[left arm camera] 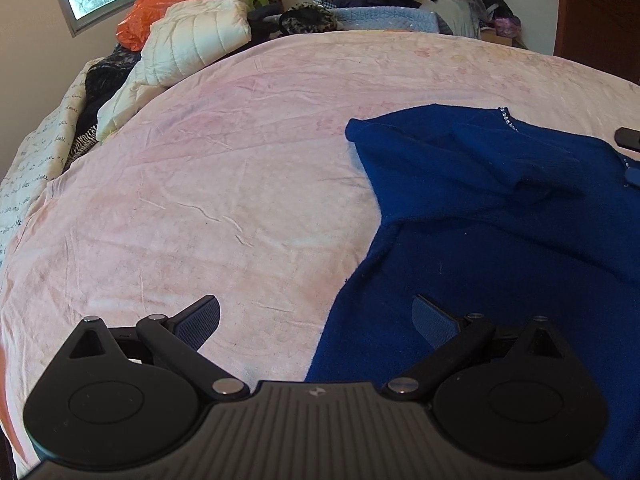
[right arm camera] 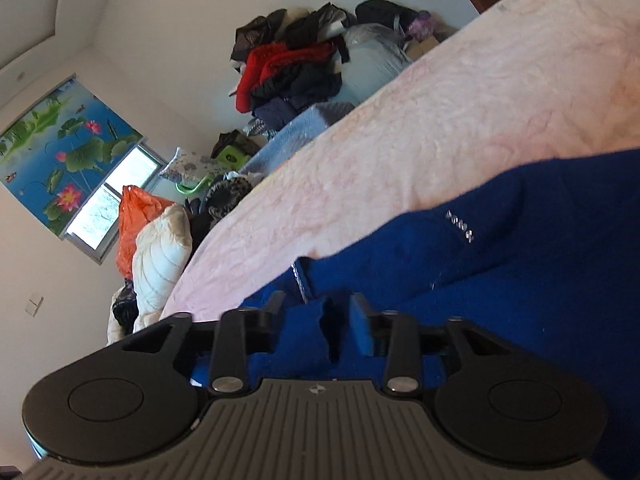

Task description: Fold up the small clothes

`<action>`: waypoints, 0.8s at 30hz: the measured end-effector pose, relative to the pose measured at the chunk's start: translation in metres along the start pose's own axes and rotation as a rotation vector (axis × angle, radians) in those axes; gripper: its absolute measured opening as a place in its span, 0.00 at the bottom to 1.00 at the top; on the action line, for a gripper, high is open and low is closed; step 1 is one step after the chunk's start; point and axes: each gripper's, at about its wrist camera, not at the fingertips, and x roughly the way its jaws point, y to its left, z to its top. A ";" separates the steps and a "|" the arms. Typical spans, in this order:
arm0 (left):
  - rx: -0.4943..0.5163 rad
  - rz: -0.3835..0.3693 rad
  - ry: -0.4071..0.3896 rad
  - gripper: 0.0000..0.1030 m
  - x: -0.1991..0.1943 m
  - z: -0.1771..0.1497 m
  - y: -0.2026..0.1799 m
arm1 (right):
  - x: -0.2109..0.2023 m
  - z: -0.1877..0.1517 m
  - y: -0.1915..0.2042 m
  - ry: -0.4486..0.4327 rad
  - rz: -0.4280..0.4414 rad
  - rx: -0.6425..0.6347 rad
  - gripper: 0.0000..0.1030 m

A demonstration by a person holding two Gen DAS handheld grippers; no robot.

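Blue sweater point(left arm camera: 500, 216) on pink bedspread point(left arm camera: 240, 160), one sleeve folded in, rest unfolded. Left gripper point(left arm camera: 316, 320) wide open, empty. Right gripper point(right arm camera: 320, 320) half open, fabric fold between, unpinched.

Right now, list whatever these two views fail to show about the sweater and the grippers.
- Blue sweater: its right side is cut off by the left wrist view's edge.
- Sweater hem: hidden under the left gripper body.
- Right gripper: cloth sits between the open fingers; contact is unclear, blurred.
- Sparkly trim: too small to read.
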 end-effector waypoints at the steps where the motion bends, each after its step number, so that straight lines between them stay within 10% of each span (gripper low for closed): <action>1: 0.003 0.002 -0.001 1.00 -0.001 -0.001 -0.001 | 0.006 -0.003 -0.002 0.016 0.009 0.030 0.53; 11: 0.016 0.023 0.017 1.00 0.006 -0.001 -0.005 | 0.054 -0.034 0.004 0.087 0.058 0.204 0.53; 17: 0.035 0.016 0.011 1.00 0.004 0.002 -0.014 | 0.066 -0.032 0.001 0.029 0.021 0.250 0.18; 24: 0.046 0.002 0.008 1.00 0.004 0.004 -0.020 | 0.033 -0.012 -0.003 -0.080 0.001 0.162 0.13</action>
